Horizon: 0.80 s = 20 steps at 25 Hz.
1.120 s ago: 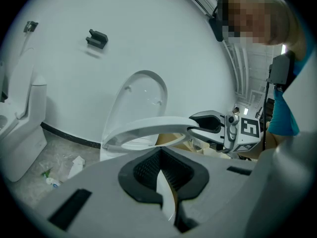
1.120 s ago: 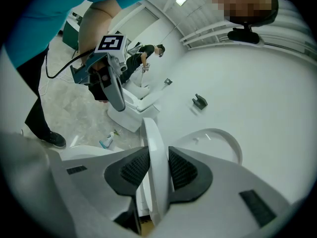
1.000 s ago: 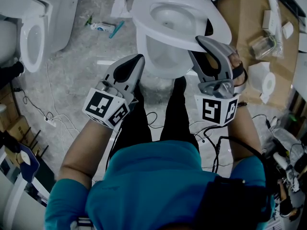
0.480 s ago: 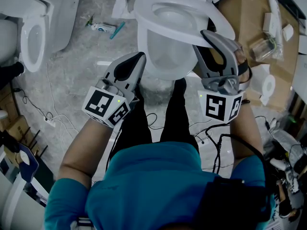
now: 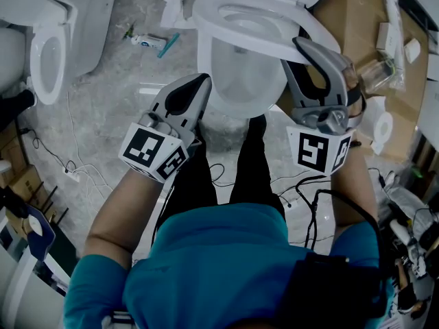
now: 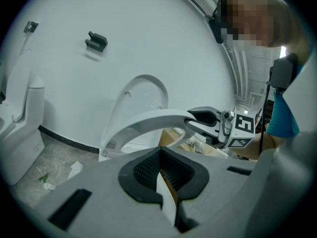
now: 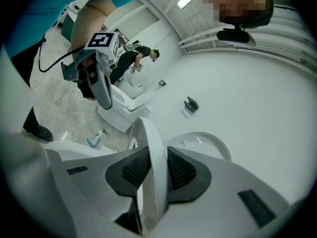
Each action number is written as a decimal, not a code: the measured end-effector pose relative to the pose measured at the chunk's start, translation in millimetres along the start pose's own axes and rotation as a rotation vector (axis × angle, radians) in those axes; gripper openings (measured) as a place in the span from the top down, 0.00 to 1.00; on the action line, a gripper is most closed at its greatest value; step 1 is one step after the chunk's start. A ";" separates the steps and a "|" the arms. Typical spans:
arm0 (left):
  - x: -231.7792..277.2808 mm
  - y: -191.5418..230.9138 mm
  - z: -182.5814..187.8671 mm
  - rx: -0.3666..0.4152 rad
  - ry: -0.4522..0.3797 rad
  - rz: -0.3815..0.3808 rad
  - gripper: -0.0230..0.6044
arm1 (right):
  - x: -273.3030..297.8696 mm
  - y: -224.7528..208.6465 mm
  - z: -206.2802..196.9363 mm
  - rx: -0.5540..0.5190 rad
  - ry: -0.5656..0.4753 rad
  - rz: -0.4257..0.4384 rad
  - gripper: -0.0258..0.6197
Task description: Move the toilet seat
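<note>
Right gripper [image 7: 151,182]: jaws clamped on the toilet seat [image 7: 148,138]. The ribbed black pads [image 7: 130,170] press on both faces of the white ring at its front right edge, and the ring runs on edge up out of the clamp in the right gripper view.

Left gripper [image 5: 200,82]: jaws together at the tips, with nothing between them. It hangs just beside the front left of the toilet bowl [image 5: 243,81] and touches neither the bowl nor the seat. Both grippers point slightly downward, toward the bowl.

Seat position: the toilet seat stands clear of the bowl rim at the front and slopes down to its hinge end at the back of the bowl. The bowl opening shows beneath the ring. Behind the bowl, the lid [image 6: 142,95] stands upright against the white wall.

Surroundings, referred to the bowl:
- Left of the bowl, well apart: a second toilet [image 5: 48,53] on the grey floor [image 5: 110,108].
- Between the bowl and the second toilet: a small tube [image 5: 147,40] lying on the floor.
- Right of the bowl: a sheet of cardboard [image 5: 350,19] carrying small packages and a paper roll [image 5: 381,118].
- In front of the bowl: the person's legs, with black cables [image 5: 302,184] trailing on the floor beside them.
- Above the bowl, on the wall: a dark bracket [image 6: 96,41].
</note>
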<state>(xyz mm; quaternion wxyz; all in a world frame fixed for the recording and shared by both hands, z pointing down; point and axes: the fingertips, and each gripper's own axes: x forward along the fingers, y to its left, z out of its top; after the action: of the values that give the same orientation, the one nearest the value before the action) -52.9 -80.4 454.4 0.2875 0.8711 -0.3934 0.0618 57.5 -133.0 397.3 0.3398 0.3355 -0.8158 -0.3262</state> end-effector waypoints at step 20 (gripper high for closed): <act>24.6 7.7 17.4 -0.003 -0.010 -0.002 0.96 | 19.6 -36.3 -4.0 -0.007 -0.030 -0.039 0.81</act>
<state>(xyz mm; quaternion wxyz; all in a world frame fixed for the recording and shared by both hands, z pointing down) -43.8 -110.0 451.7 0.2867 0.8714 -0.3941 0.0567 61.8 -169.8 378.5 0.3224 0.3451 -0.8129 -0.3407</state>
